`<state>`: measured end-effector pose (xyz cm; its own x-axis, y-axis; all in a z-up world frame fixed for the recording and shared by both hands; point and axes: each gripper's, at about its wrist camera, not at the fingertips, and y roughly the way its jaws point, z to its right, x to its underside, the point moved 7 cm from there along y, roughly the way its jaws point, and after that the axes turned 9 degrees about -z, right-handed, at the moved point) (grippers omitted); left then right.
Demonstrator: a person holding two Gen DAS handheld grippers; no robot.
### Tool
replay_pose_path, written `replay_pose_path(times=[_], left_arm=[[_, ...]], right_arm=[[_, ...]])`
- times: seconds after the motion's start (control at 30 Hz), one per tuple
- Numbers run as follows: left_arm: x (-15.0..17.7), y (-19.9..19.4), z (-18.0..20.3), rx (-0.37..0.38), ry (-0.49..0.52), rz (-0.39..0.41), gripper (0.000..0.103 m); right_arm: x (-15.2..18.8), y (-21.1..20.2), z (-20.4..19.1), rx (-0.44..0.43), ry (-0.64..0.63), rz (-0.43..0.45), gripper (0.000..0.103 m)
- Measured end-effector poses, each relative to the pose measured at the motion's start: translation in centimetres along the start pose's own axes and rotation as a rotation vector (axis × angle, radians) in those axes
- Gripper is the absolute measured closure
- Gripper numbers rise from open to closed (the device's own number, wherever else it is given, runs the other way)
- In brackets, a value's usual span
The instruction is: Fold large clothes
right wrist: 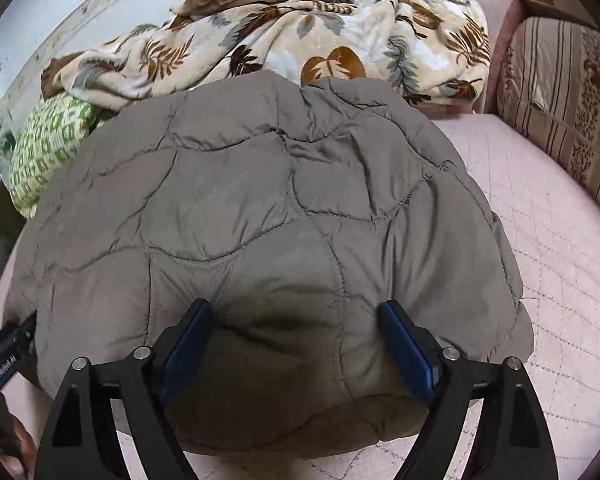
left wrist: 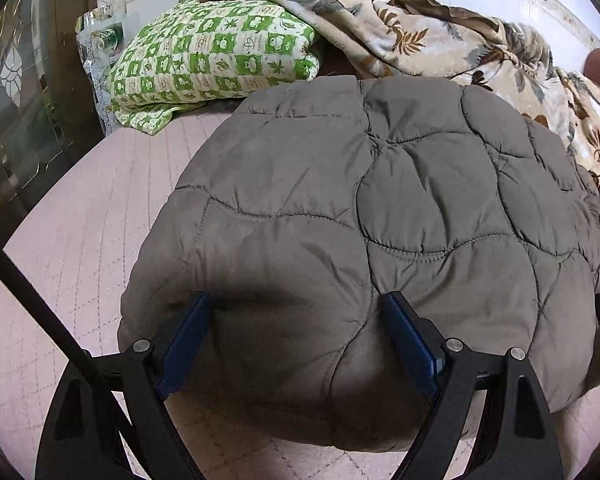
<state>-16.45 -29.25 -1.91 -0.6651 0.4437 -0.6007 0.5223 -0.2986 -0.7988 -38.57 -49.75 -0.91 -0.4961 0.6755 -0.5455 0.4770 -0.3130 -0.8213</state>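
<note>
Quilted grey jacket (left wrist: 380, 220) lies bundled on the pink bed (left wrist: 100, 220), directly under both tools. Left tool (left wrist: 296, 320) and right tool (right wrist: 296, 320) spread wide over its near edge, seemingly poised to pinch it for a fold.

Bare bed (right wrist: 540, 208) right of jacket (right wrist: 260, 208); blocked behind by leaf blanket (right wrist: 300, 40), left-rear by green pillow (left wrist: 212, 56).
</note>
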Motion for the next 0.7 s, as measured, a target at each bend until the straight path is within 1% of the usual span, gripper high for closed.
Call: replay_pose_path(times=[0.27,0.7], left_arm=[[-0.06,0.24,0.33,-0.032,0.012,0.004,0.016],[-0.17,0.30,0.29,-0.043,0.020,0.007,0.016]], right_arm=[[0.02,0.45,-0.17,0.021,-0.015,-0.009,0.011],[0.17,0.48,-0.31,0.027,-0.020,-0.012,0.009]])
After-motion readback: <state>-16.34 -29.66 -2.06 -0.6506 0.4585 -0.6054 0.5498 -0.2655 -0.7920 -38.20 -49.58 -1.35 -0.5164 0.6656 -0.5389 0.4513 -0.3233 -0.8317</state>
